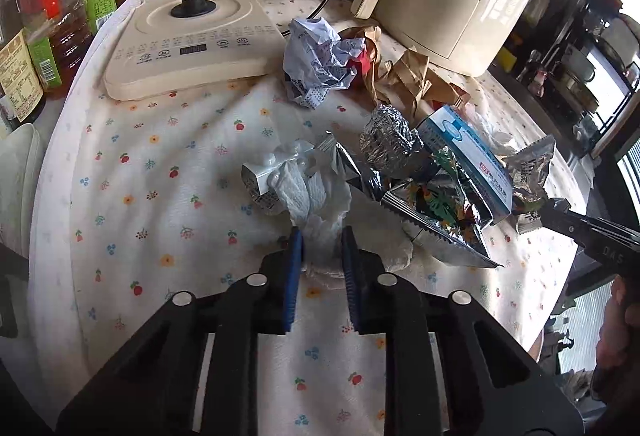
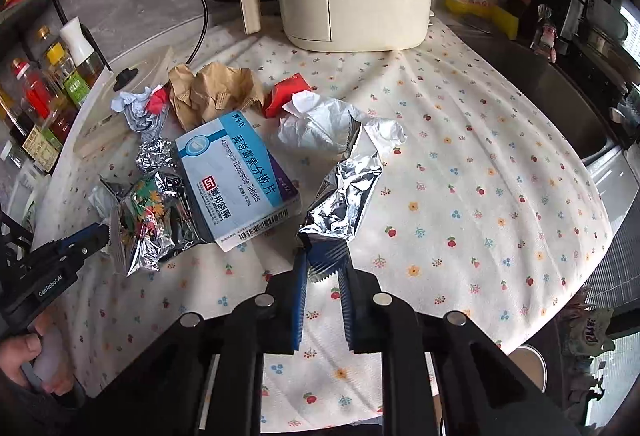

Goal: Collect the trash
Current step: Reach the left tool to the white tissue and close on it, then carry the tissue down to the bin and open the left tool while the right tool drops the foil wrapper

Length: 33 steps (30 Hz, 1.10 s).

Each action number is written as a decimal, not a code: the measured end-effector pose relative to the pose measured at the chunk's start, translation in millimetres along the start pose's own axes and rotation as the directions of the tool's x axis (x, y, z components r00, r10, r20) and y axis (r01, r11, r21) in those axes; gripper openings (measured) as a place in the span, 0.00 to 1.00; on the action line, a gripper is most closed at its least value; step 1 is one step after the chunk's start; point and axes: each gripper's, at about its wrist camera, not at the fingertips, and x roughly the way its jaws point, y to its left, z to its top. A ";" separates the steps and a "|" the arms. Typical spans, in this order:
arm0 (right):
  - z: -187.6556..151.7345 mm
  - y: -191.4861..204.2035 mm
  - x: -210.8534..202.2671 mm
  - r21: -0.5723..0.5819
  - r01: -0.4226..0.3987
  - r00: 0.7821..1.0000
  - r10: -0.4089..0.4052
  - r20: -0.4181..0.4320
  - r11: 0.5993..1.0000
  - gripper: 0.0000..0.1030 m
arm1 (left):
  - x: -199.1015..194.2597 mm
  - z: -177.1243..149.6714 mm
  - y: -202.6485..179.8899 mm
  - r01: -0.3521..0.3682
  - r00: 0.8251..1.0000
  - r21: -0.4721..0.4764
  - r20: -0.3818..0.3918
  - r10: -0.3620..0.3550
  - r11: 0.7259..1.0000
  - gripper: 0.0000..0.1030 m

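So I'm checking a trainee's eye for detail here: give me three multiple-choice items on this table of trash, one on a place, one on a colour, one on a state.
1. Where does the medicine box lie?
A. between the patterned snack bag and the silver wrapper
B. on the cream appliance
C. by the yellow bottle

2. What colour are the gripper pads?
A. red
B. blue
C. green

3. What does the left gripper clamp?
A. nothing
B. foil ball
C. white tissue

A: bag at its left, wrapper at its right.
B: both pads show blue.
C: tissue sits pinched between the fingers.

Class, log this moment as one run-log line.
left gripper: shut on white tissue | right gripper: shut on silver wrapper | medicine box: on table
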 end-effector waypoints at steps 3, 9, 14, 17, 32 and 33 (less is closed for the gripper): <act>-4.9 -4.4 -8.8 0.008 -0.004 1.000 0.004 0.014 1.000 0.04 | -11.2 -1.2 -0.5 -0.009 1.000 0.009 0.022 0.008 1.000 0.11; -15.1 -18.8 -33.9 0.008 -0.052 0.996 0.051 0.070 0.999 0.02 | -40.3 -4.5 -6.0 -0.062 0.993 -0.022 0.101 0.064 0.998 0.11; -25.3 -33.8 -60.8 -0.023 -0.120 0.985 0.122 0.125 0.992 0.02 | -72.0 -10.5 -20.8 -0.125 0.974 -0.076 0.179 0.137 0.989 0.11; -33.8 -48.4 -75.1 -0.007 -0.146 0.980 0.145 0.135 0.989 0.02 | -90.5 -18.4 -32.5 -0.159 0.961 -0.086 0.213 0.174 0.983 0.11; -103.7 -146.9 -127.5 0.030 -0.157 0.981 0.152 0.121 0.987 0.02 | -100.3 -78.0 -167.3 -0.079 0.982 0.019 0.174 0.075 0.997 0.11; -109.3 -154.2 -129.0 0.036 -0.153 0.982 0.148 0.118 0.988 0.02 | -98.3 -82.3 -177.3 -0.071 0.984 0.031 0.166 0.064 0.997 0.11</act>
